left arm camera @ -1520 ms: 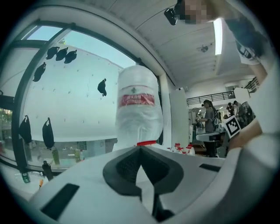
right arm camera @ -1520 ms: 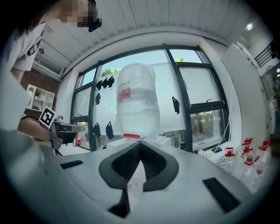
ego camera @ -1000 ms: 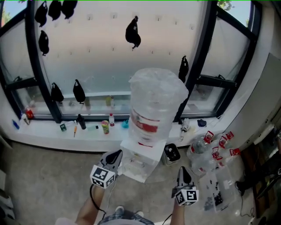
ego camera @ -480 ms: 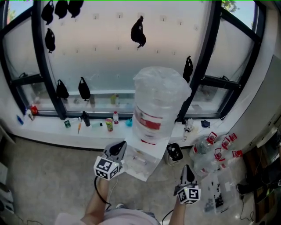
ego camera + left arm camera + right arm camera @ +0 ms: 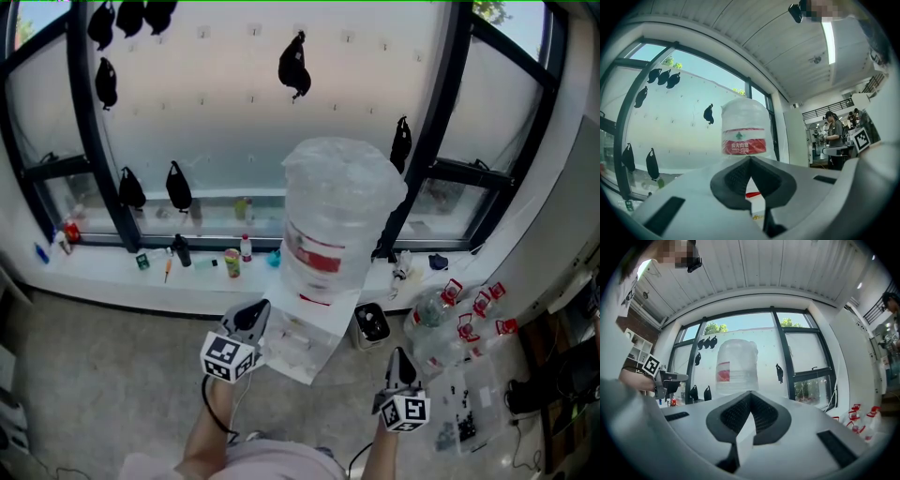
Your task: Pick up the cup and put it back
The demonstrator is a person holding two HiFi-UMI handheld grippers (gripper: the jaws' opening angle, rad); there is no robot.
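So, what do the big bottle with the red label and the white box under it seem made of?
Big clear bottle with red label: translucent plastic, cloudy, probably wrapped in crinkled film, judging by its wrinkled top. White box-shaped stand beneath: smooth, matt, likely moulded plastic; painted metal is possible.

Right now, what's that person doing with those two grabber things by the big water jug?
A person stands in front of a water dispenser with a big jug on top, holding a gripper in each hand. The left gripper is up close to the dispenser's front. The right gripper hangs off to the side, apart from it. Both have their jaws shut and neither holds anything, so nothing has been picked up yet.
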